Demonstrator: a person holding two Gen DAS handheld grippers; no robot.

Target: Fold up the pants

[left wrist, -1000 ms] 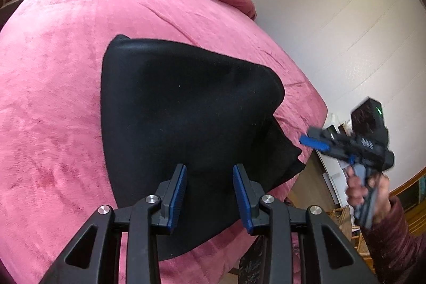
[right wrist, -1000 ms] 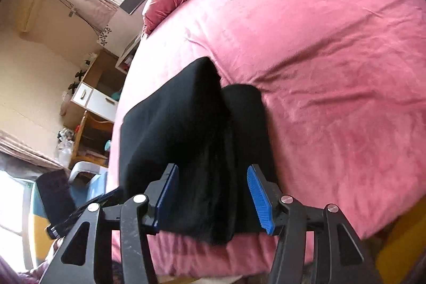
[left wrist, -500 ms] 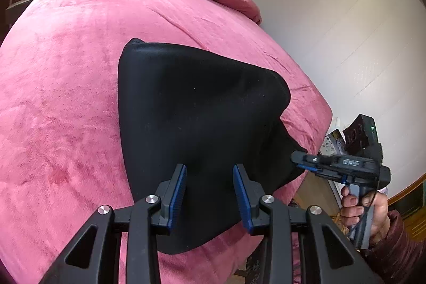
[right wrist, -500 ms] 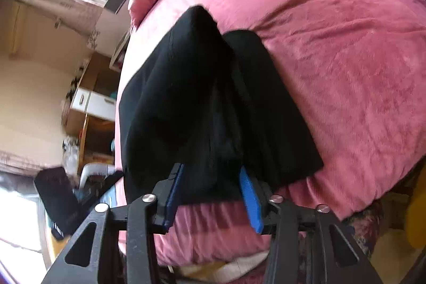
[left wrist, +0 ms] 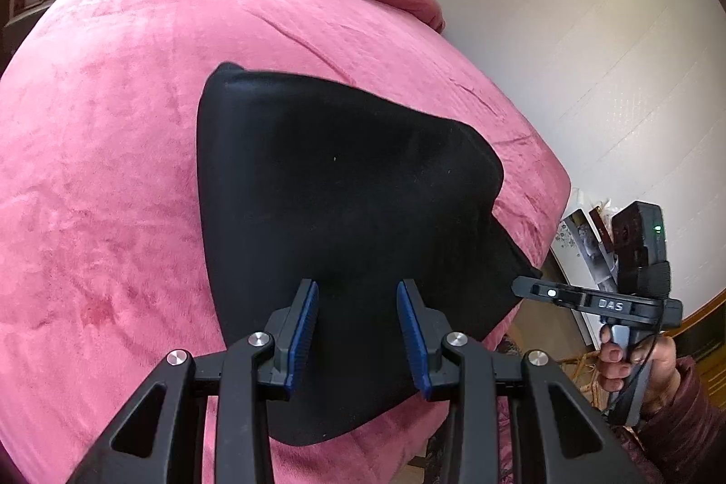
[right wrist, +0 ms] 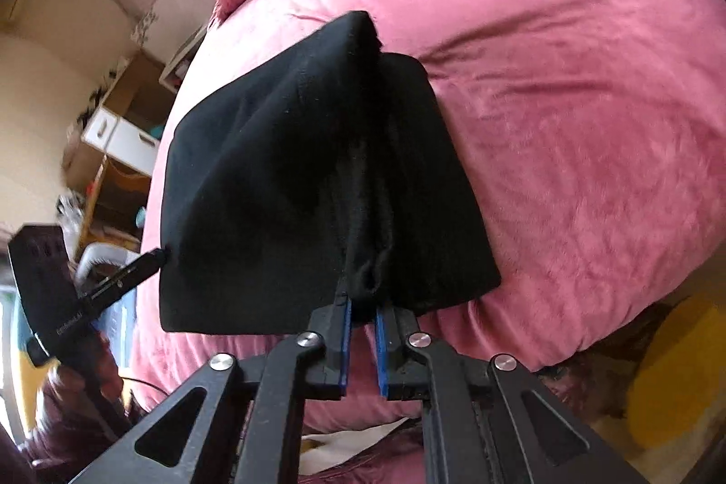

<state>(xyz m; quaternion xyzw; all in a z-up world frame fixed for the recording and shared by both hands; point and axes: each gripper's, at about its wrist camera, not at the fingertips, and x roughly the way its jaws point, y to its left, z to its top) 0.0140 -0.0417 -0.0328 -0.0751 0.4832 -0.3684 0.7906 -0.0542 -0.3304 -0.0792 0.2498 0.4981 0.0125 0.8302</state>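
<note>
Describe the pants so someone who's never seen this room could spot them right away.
Find the big bed under its pink plush cover. Near its foot edge lies a flat, partly folded black garment: the pants. They are the only black cloth there, and the right tongs pinch their near edge.

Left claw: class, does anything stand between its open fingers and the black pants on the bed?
Nothing visible does. The left claw hangs open directly over the black pants, with only air between them. The pants lie on the pink bed. The right claw is shut on their near edge.
</note>
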